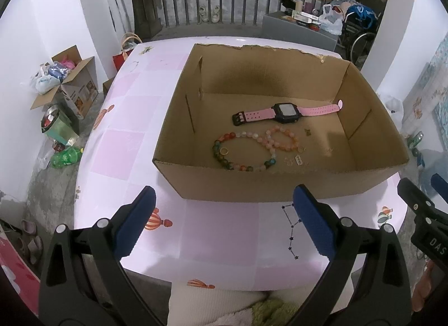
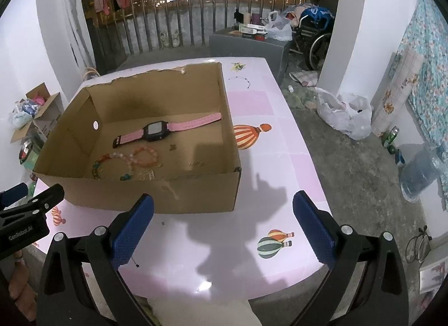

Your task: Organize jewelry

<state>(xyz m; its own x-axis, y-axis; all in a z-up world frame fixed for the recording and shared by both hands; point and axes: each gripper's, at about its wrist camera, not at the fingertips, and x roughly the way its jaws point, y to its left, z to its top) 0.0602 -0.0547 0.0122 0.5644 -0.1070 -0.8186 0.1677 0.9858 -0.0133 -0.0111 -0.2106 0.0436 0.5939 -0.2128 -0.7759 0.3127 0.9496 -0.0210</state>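
A round table (image 1: 131, 118) under a pink-and-white checked cloth printed with hot-air balloons carries everything; on it sits an open cardboard box (image 1: 280, 188) with a torn far rim, its near wall just ahead of both grippers. All the jewelry lies on the box floor: a pink-strapped digital watch (image 1: 284, 113) with a black case lies flat toward the back, strap stretched side to side; nearer the front wall a multicoloured bead bracelet (image 1: 238, 152) touches a smaller orange-pink bead bracelet (image 1: 281, 139); a gold ring (image 1: 224, 151) rests inside the bigger loop; a small rectangular pendant (image 1: 298, 160) and a few tiny pieces – too small to name – lie beside the bracelets.

The left gripper (image 1: 224, 221) hangs over the near table edge, its blue-padded fingers (image 1: 137, 221) spread wide with nothing between them; the right gripper (image 2: 223, 223) hovers likewise over bare cloth beside the box's front right corner, jaws parted and empty, its shadow falling on the table.
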